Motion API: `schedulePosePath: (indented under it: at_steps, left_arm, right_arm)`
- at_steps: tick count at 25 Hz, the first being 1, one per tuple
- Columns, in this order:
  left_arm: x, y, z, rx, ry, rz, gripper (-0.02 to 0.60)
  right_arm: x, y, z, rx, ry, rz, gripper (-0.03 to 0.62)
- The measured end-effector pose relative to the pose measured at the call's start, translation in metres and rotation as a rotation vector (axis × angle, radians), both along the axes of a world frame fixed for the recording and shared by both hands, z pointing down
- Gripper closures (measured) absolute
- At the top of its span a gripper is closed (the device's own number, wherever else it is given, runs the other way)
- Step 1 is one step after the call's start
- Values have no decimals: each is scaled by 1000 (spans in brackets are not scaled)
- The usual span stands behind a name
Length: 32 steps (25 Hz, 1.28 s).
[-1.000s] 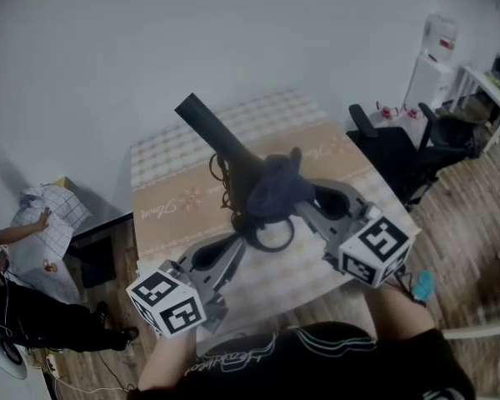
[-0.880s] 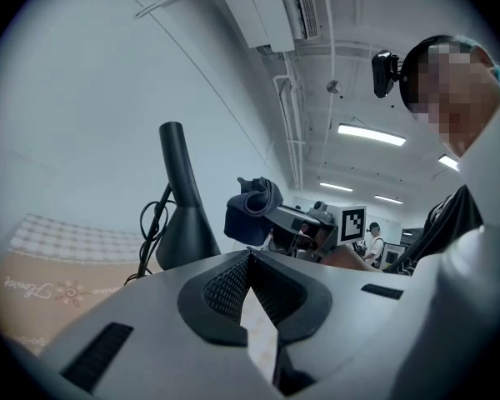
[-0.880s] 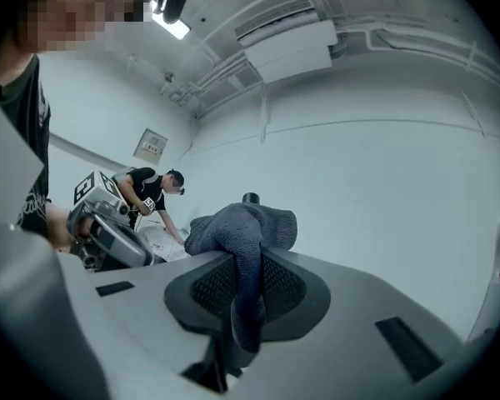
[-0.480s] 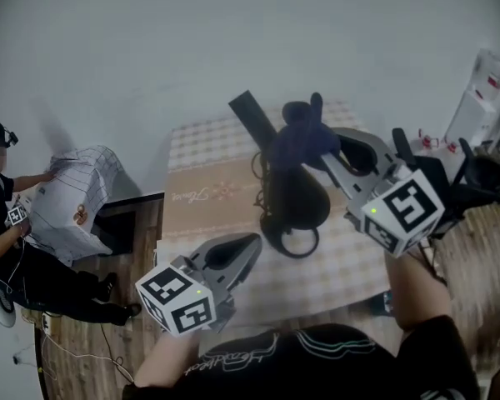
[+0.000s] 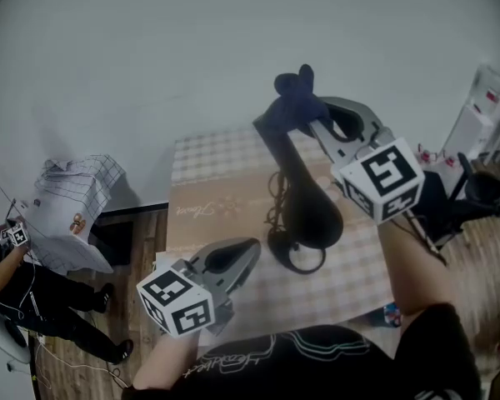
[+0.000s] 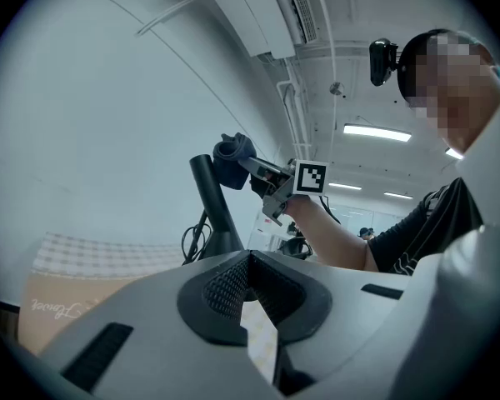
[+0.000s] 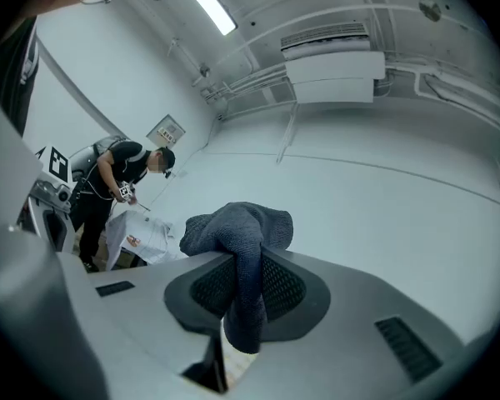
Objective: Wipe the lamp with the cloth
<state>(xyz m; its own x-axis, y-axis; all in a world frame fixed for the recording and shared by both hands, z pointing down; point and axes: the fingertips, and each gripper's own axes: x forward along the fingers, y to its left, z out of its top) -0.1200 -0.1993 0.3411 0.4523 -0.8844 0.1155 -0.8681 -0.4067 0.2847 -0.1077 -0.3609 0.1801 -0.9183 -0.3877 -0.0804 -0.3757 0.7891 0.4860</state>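
My right tongs [image 5: 312, 122] were clamped on the cloth [image 5: 293, 98], a dark bunch folded over the tips and pressed at the upper end of the lamp [image 5: 304, 202], top centre of the head view. The lamp leaned across the table [image 5: 208, 198] with its ring base toward me, and its cable [image 5: 275, 198] lay looped on the left side of the stem. My left tongs [image 5: 248, 247] were closed on nothing, low and left of centre, just short of the base and apart from it. Past the table's right edge stood a chair [image 5: 450, 198]. At the far left a person [image 5: 8, 282] bent by a checked sheet [image 5: 71, 211].
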Motion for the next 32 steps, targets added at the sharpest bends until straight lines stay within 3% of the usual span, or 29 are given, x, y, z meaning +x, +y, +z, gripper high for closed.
schedulePosePath:
  at_steps: [8,21,32]
  left_arm:
    - [-22,-10,10,-8,26,16,582]
    - [-42,-11,35,-21,72,27,582]
    - [-43,14,25,-12,24,-26,583]
  right_arm:
    - [-27,3,18,86,103,9,537]
    - [-28,14,65,62,166,12,537]
    - [-8,18,89,43,192,11,537]
